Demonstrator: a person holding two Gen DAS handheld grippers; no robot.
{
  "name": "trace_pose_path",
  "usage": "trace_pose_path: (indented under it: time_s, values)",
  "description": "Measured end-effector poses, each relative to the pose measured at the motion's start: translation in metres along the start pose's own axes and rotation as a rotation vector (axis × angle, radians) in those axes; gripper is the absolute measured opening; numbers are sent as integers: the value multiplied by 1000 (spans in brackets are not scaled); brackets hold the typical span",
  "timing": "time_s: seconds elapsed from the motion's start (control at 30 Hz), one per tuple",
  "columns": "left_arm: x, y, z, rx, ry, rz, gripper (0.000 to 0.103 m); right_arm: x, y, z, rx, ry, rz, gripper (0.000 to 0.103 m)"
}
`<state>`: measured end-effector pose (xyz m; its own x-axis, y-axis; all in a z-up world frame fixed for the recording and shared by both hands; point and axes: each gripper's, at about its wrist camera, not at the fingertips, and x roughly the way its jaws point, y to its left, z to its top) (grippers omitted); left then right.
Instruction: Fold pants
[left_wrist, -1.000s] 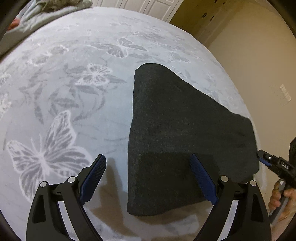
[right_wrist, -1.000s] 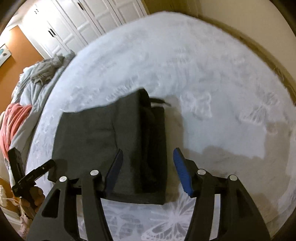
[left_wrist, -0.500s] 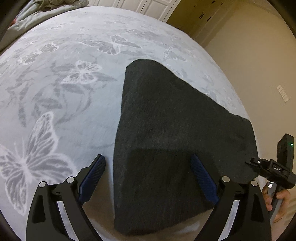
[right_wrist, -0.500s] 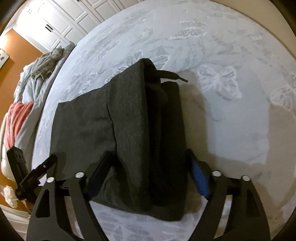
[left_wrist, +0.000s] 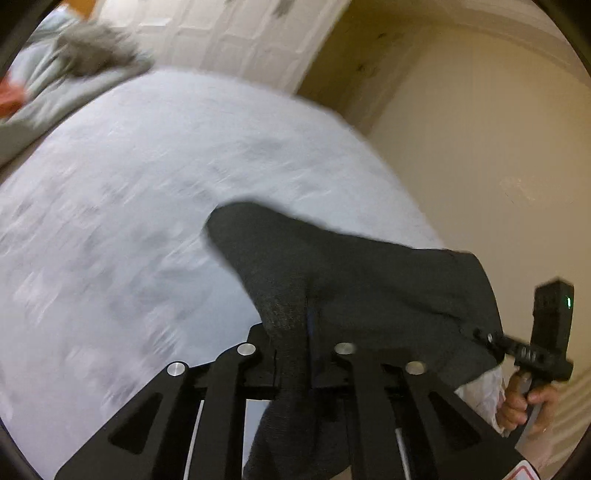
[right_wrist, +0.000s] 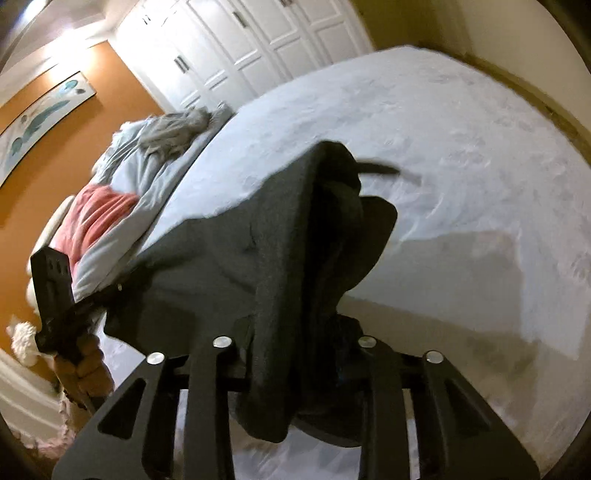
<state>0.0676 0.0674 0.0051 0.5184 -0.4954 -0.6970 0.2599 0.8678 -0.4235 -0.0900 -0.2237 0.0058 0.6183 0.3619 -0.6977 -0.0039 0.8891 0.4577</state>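
The dark grey folded pants (left_wrist: 369, 273) hang lifted above the pale butterfly bedspread (left_wrist: 129, 221). My left gripper (left_wrist: 295, 332) is closing, and a bunched edge of the pants is pinched between its jaws and drapes over them. In the right wrist view my right gripper (right_wrist: 299, 332) is closing too, with thick folds of the pants (right_wrist: 229, 251) clamped between its jaws. A drawstring (right_wrist: 380, 170) flicks out at the far end. Cloth hides both pairs of pads. Each view shows the other gripper in a hand at its edge (left_wrist: 532, 354) (right_wrist: 55, 295).
A heap of grey bedding (right_wrist: 173, 136) and a red cloth (right_wrist: 99, 218) lie at the head of the bed. White closet doors (right_wrist: 258, 48) stand beyond the bed, with an orange wall (right_wrist: 22, 206) on one side. A beige wall (left_wrist: 480, 147) runs close along the other.
Both grippers went from wide open around the near edge of the flat pants to closed on it. The pants have come up off the bed and both views have tilted upward.
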Motion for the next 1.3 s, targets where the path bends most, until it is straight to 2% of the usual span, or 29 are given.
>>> trace_pose_path:
  time_s: [0.03,0.07,0.1,0.13,0.17,0.23,0.27,0.33,0.4,0.47,0.6,0.73,0.8,0.87,1.03,1.17,1.3]
  values:
    - [3,12,-8,-28,35,31,38,10,3,-8,-18,49,-31,50]
    - [13,28,-22,-54,73,136,55,28,3,-21,-50,133,-115,58]
    - [19,37,-32,-71,94,217,50,40,1,-28,-66,177,-199,58]
    - [24,46,-40,-96,122,274,51,48,-1,-34,-82,199,-290,58]
    - [25,51,-45,-122,136,266,51,47,-2,-37,-93,177,-326,58]
    - [16,49,-52,-143,109,211,51,29,2,-30,-81,89,-296,57]
    - [10,44,-53,-119,83,220,51,19,3,-26,-68,39,-261,60]
    - [-1,28,-58,-41,28,292,52,10,5,-22,-37,1,-213,65]
    - [-4,8,-68,30,4,332,60,17,8,-20,-28,11,-218,65]
    - [-5,-5,-79,56,1,333,60,31,12,-22,-42,47,-236,65]
    - [-1,-16,-99,44,18,298,60,57,22,-40,-93,114,-245,64]
    - [4,-28,-105,74,29,292,61,74,33,-53,-187,99,-311,66]
    - [2,-32,-103,82,10,271,68,81,36,-56,-219,85,-335,66]
    - [-3,-33,-101,71,-21,267,70,83,35,-56,-190,76,-339,61]
    - [-16,-31,-94,73,-93,351,70,79,32,-58,-128,42,-329,61]
    - [-29,-24,-95,18,-99,309,70,79,33,-61,-107,6,-339,63]
    - [-27,-13,-95,-58,-49,237,71,83,36,-58,-83,11,-373,64]
